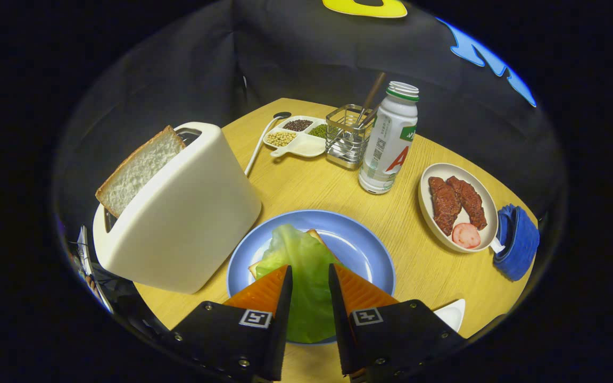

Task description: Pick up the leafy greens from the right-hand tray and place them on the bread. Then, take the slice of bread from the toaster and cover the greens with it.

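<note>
Leafy greens lie on the bread in the blue plate, showing in the gap between the fingers of the tongs, which stand apart and press on nothing. Beyond the left finger stands the white toaster with a bread slice poking from its slot. Beyond the right finger sits a tray of meat, with a bottle farther ahead.
</note>
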`<move>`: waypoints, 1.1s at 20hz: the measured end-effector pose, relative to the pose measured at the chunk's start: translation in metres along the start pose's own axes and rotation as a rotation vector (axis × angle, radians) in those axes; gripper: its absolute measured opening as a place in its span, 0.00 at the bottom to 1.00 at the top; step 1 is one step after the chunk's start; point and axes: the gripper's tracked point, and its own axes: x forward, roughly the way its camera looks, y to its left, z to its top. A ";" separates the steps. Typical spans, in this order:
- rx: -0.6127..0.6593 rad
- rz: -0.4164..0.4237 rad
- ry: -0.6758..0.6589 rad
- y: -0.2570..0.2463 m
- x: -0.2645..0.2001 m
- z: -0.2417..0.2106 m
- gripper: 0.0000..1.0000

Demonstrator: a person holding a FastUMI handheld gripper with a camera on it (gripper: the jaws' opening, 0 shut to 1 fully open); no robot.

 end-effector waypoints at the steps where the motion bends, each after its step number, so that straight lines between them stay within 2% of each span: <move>1: 0.004 0.003 -0.003 0.001 -0.002 0.000 0.42; 8: 0.001 -0.057 -0.098 0.002 -0.024 -0.001 0.42; 14: 0.022 -0.116 -0.400 0.032 -0.057 0.008 0.42; 20: 0.073 -0.119 -0.654 0.079 -0.092 0.014 0.42; 22: 0.047 -0.115 -0.691 0.098 -0.100 0.017 0.41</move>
